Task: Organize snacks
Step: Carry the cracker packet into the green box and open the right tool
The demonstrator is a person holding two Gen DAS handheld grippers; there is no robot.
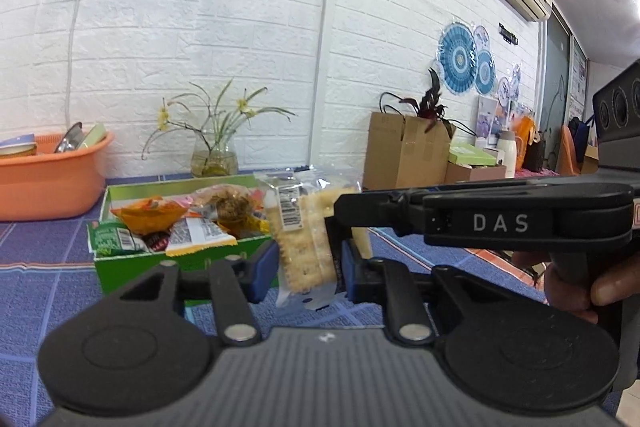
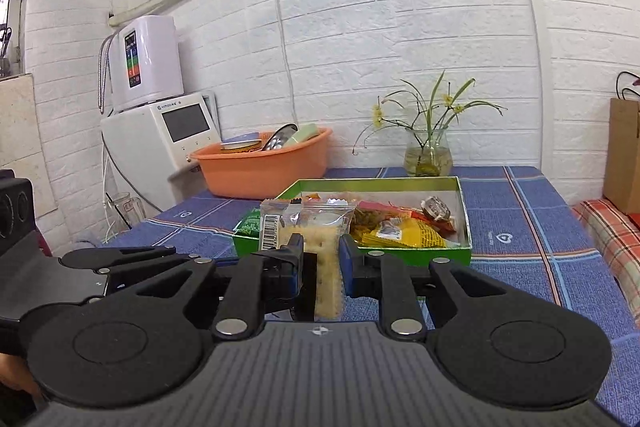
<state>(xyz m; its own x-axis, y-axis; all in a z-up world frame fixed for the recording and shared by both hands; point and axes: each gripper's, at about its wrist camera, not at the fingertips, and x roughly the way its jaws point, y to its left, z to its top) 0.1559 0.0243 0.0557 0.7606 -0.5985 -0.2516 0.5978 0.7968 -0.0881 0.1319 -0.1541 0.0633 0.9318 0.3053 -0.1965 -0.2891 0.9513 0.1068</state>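
A clear-wrapped cracker packet (image 1: 304, 243) stands upright between both grippers, held above the blue checked tablecloth in front of the green snack box (image 1: 180, 267). My left gripper (image 1: 308, 263) is shut on the packet, its blue pads on either side. My right gripper (image 2: 320, 259) is also shut on the same packet (image 2: 326, 259); it reaches in from the right in the left wrist view. The green box (image 2: 464, 223) holds several snack packets, orange, yellow and green.
An orange basin (image 2: 264, 167) with dishes stands behind the box on the left. A glass vase (image 2: 428, 155) with flowers stands by the wall. A cardboard box (image 1: 404, 151) with a plant sits to the right. White appliances (image 2: 160, 107) stand at the table's left end.
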